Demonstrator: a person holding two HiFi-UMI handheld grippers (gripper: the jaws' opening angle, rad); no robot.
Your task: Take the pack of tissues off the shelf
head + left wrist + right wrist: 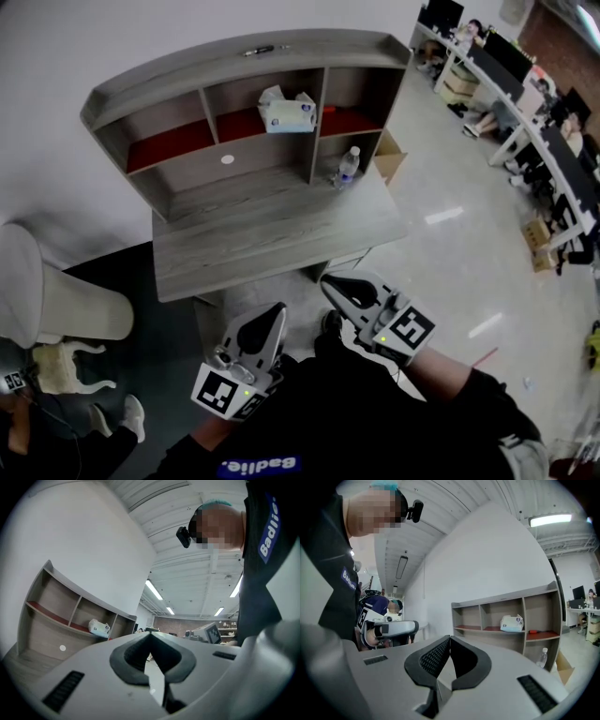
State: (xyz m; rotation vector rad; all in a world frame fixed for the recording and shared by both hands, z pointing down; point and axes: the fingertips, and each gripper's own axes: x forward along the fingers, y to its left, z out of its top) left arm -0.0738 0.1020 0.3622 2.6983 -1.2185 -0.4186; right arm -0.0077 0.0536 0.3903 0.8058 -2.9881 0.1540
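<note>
Your left gripper (274, 314) & right gripper (336, 284) are at lower centre of the head view, both clenched, nothing btw the jaws. Tissue pack (286, 110) sits upper centre, in the shelf's (187, 75) middle top compartment.

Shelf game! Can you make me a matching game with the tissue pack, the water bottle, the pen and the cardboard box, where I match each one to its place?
Things:
1. tissue pack
2. water bottle
3. pen
4. cardboard box

Places:
A. standing on the desk, under the right cubby
B. on the floor, beside the desk
C. in the top middle cubby of the shelf
D. lying on the very top of the shelf

Pairs: 1-C, 2-A, 3-D, 4-B.
</note>
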